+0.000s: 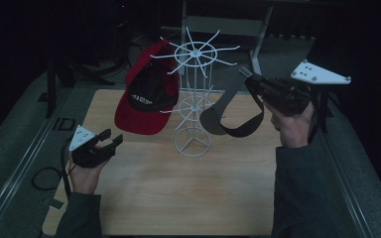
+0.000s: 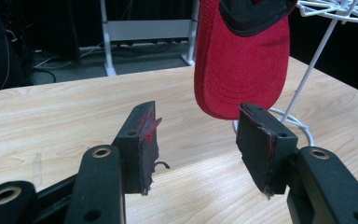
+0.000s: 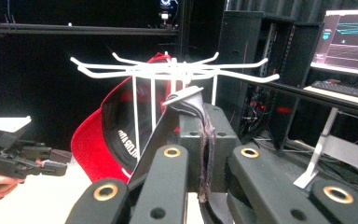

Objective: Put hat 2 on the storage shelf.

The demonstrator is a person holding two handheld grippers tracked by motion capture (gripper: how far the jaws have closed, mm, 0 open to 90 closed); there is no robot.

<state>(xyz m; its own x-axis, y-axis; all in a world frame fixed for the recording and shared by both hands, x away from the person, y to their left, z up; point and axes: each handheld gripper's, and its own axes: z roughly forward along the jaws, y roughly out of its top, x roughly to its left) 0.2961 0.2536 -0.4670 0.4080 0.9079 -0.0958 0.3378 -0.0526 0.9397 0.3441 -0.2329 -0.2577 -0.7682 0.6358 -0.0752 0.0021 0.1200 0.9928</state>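
Note:
A white wire hook rack (image 1: 193, 99) stands at the middle back of the wooden table (image 1: 178, 193). A red cap (image 1: 146, 99) hangs from a hook on its left side. My right gripper (image 1: 245, 74) is raised to the right of the rack's top and is shut on the edge of a dark grey cap (image 1: 223, 116), which dangles below it beside the rack. In the right gripper view the fabric (image 3: 189, 100) is pinched between the jaws, just in front of the hooks (image 3: 172, 70). My left gripper (image 1: 113, 140) rests low at the table's left, open and empty, facing the red cap's brim (image 2: 242, 70).
The rack's round base (image 2: 303, 126) sits on the table behind the left jaws. A black cable loop (image 1: 44, 178) lies off the table's left edge. White frame legs (image 1: 258, 44) stand behind the table. A lit monitor (image 3: 349, 37) sits far right.

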